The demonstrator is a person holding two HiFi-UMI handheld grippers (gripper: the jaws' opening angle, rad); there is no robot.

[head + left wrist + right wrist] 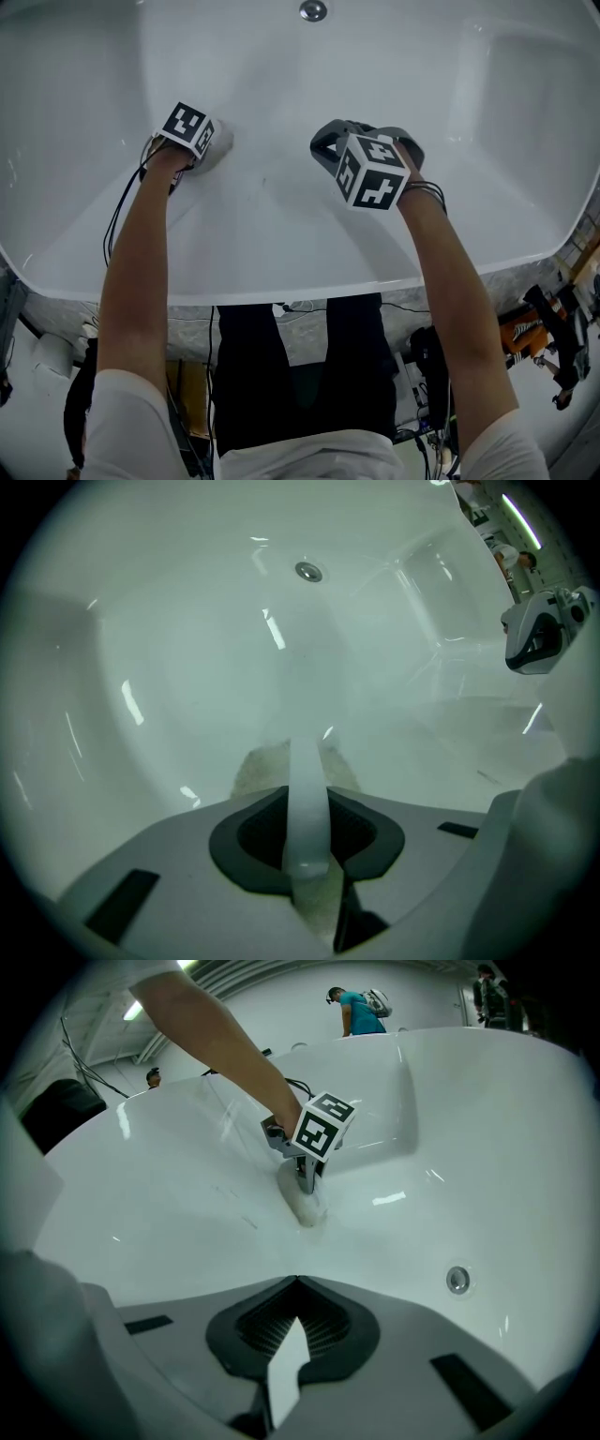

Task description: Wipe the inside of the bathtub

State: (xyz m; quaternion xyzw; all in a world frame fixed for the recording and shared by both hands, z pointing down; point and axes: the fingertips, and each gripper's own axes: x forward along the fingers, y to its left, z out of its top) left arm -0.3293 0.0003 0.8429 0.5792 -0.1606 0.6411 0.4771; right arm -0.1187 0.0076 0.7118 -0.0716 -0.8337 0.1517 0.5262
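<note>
Fingers (244, 841) of the left gripper (307, 799) are clenched on a pale cloth (258, 766), pressed to the inner wall of the white bathtub (281, 216) below its near rim. The right gripper (296, 1281) has its fingers closed together, empty (it hangs over the tub's inside, apart from the left one), with the round drain (313, 10) toward the far edge.
</note>
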